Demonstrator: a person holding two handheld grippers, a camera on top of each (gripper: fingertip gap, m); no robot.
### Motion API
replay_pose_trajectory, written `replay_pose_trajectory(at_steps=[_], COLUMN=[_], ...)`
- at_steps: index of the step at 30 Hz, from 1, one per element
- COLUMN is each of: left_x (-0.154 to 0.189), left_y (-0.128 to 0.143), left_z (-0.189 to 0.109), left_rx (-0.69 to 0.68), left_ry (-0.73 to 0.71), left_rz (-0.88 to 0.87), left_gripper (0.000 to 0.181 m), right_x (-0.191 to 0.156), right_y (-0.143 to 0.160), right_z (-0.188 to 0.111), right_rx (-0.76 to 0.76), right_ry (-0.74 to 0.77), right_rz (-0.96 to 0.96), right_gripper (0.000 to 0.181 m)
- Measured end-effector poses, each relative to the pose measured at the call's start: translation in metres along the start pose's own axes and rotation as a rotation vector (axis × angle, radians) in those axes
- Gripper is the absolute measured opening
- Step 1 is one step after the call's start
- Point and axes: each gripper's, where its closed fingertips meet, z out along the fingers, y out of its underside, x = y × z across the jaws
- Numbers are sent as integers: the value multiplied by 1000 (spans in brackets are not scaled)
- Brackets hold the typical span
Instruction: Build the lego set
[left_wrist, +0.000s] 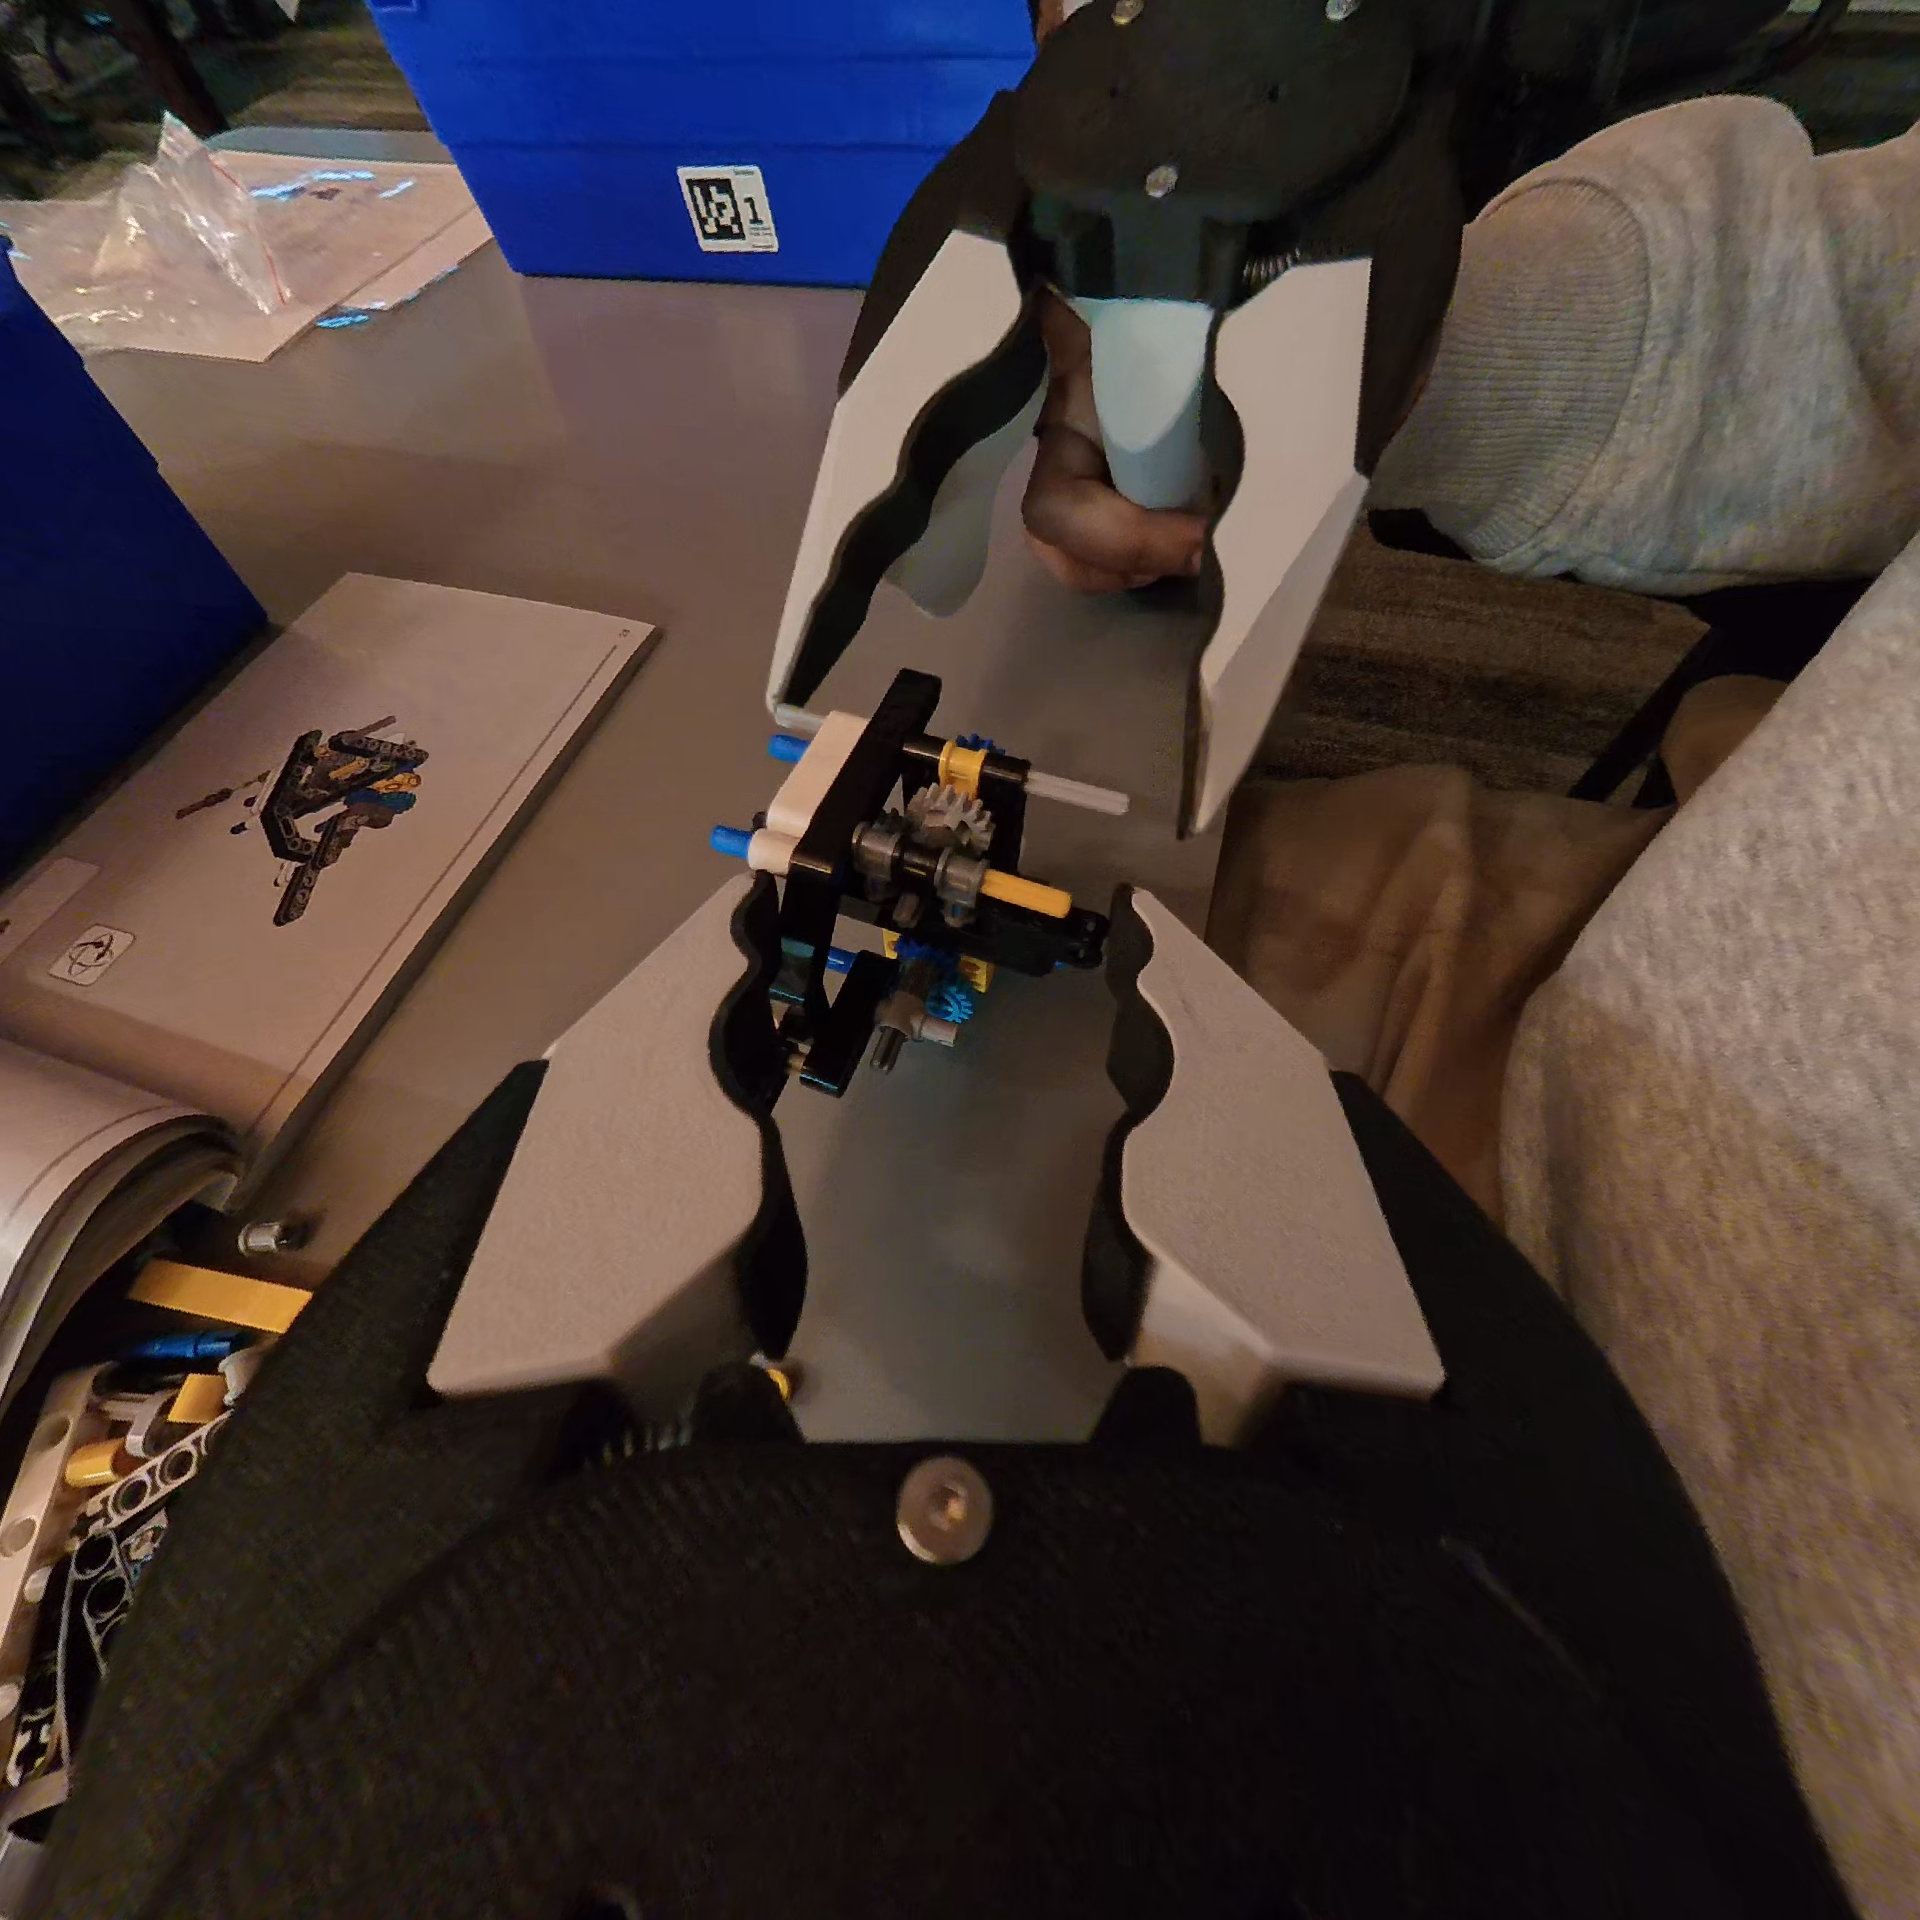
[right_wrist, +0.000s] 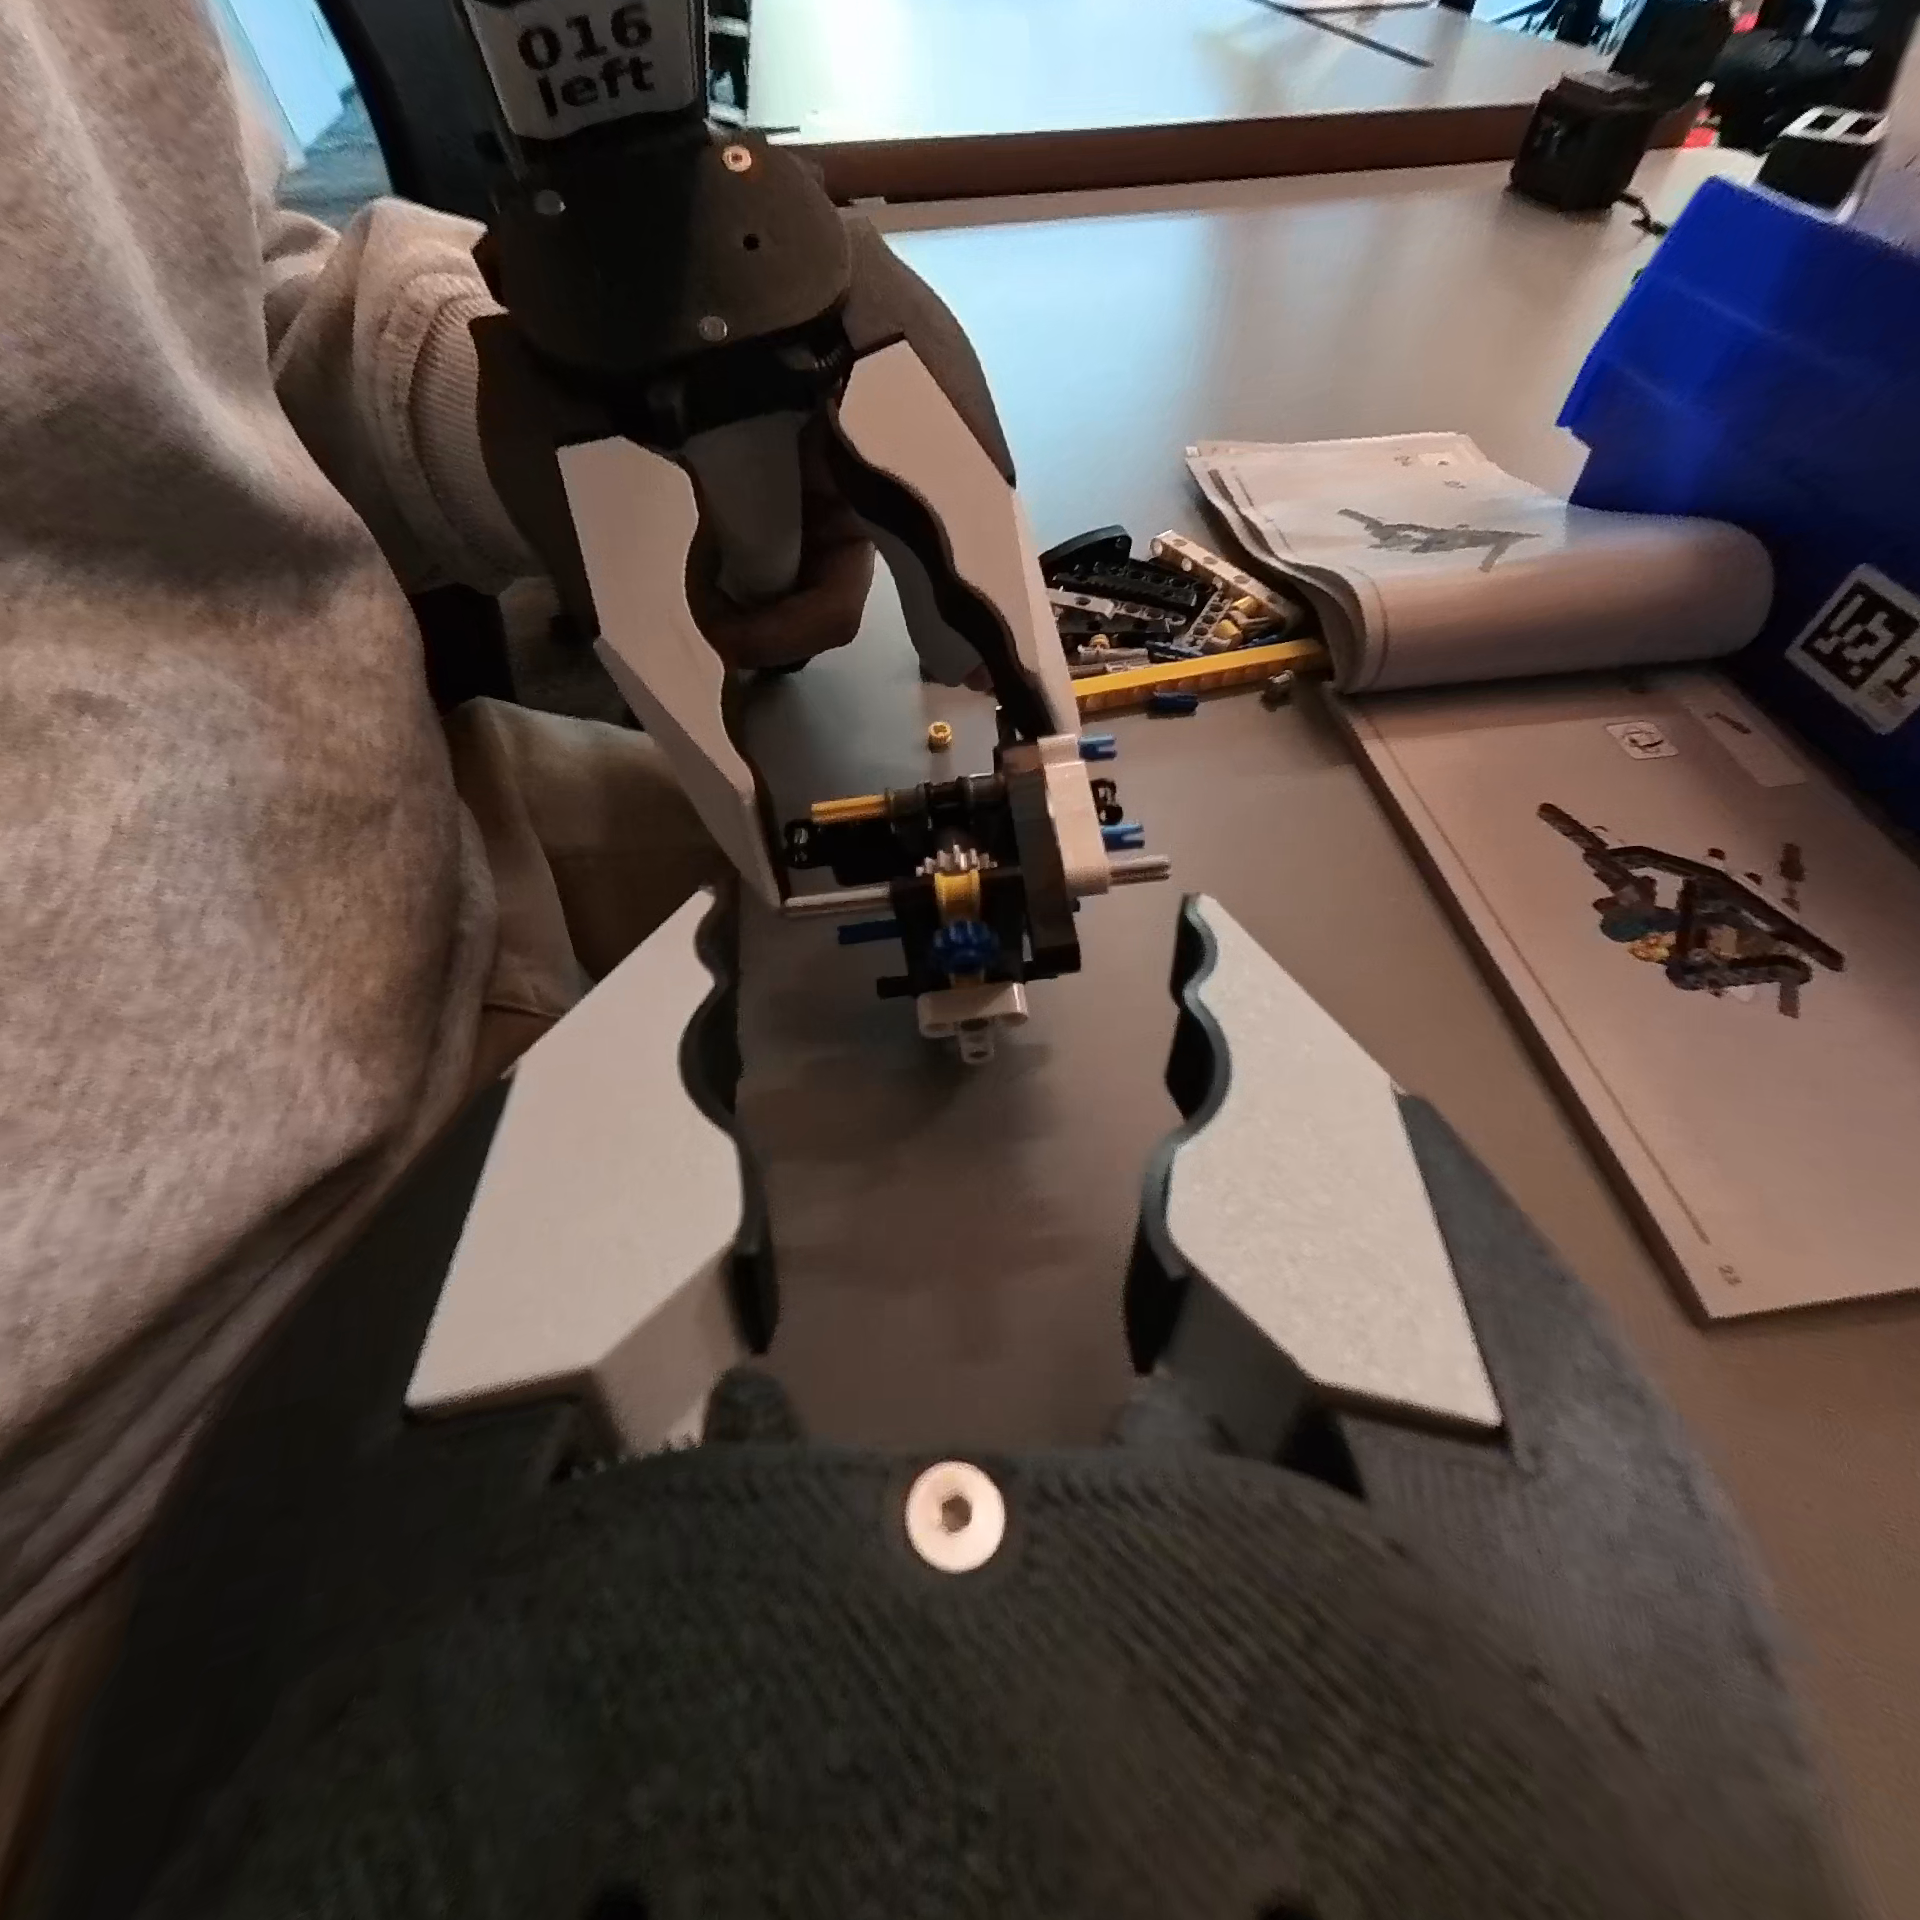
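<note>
A small lego assembly (left_wrist: 914, 883) of black beams, grey and blue gears, yellow and grey axles and a white block sits tilted between my left gripper's fingertips. My left gripper (left_wrist: 940, 904) is closed onto its two sides and holds it just above the grey table (left_wrist: 623, 468). In the right wrist view the left gripper (right_wrist: 914, 821) comes down from above around the assembly (right_wrist: 977, 904). My right gripper (right_wrist: 951, 909) is open and empty, its tips on either side of the assembly without touching. It enters the left wrist view (left_wrist: 987, 769) from the top.
An open instruction booklet (left_wrist: 312, 831) lies left of the assembly. A pile of loose pieces (right_wrist: 1174, 603) lies by its spine. Blue bins (left_wrist: 707, 135) stand at the back and left. A small yellow piece (right_wrist: 940, 734) lies on the table. A grey sleeve (left_wrist: 1662, 364) is at the right.
</note>
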Motion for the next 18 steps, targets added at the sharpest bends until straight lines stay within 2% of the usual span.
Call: replay_pose_trajectory(at_steps=[3, 13, 18], left_x=[0, 1, 2], left_y=[0, 1, 1], left_z=[0, -2, -3], left_rx=[0, -5, -2], left_ry=[2, 6, 29], left_rz=[-2, -6, -27], left_gripper=[62, 62, 62], right_x=[-4, 0, 12], right_y=[4, 0, 9], right_z=[5, 2, -6], right_rx=[-36, -11, -62], right_ry=[-17, 11, 22], right_rz=[-19, -90, -163], right_gripper=[87, 93, 71])
